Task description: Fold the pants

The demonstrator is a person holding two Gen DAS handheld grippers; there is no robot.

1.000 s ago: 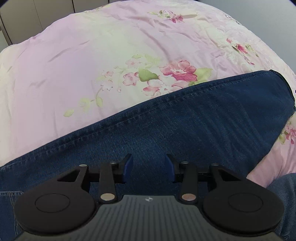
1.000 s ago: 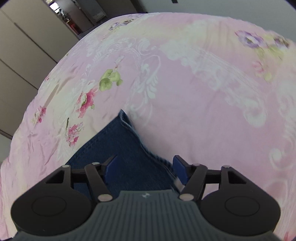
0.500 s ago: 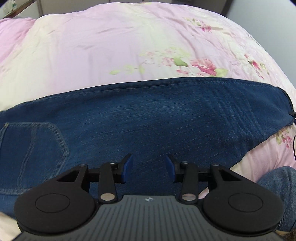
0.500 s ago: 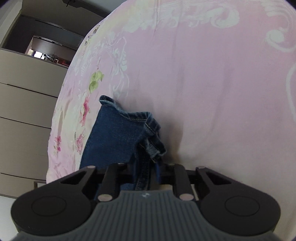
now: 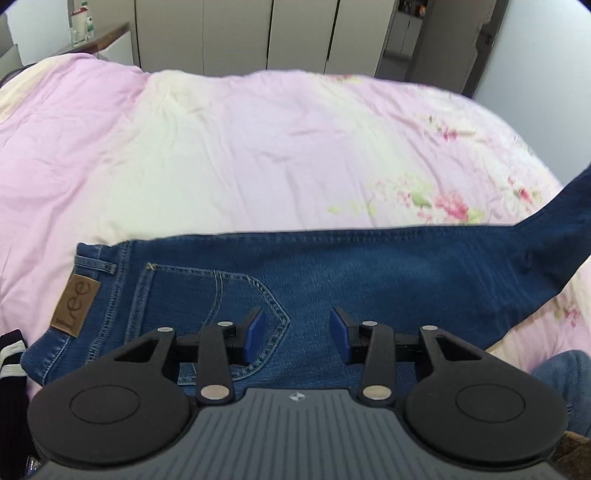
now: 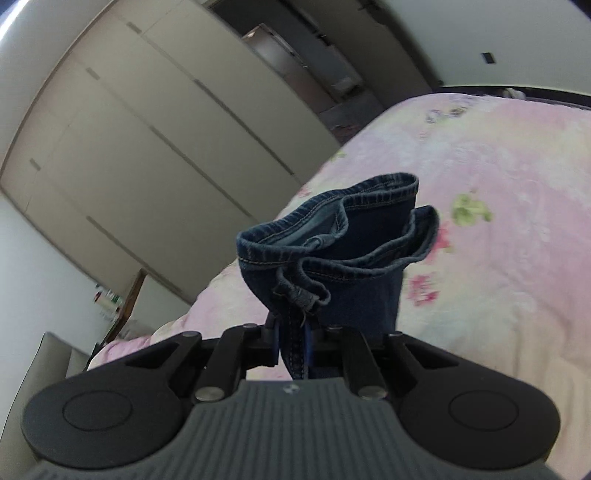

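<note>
1 pink floral bedspread [image 5: 258,155] — beige wardrobes [image 5: 236,35], jeans [image 5: 369,266]

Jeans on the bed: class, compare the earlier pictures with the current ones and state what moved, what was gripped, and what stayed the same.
The right gripper, open over the hem a second ago, closed on the leg cuffs and lifted them off the pink bedspread. The left gripper drew back towards the waist, bringing the back pocket and Lee patch into view. Unchanged: the left jaws stay open and empty; the jeans' upper part still lies flat.

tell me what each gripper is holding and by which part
The right gripper is shut on the jeans at the leg hems; the left gripper holds nothing.
</note>
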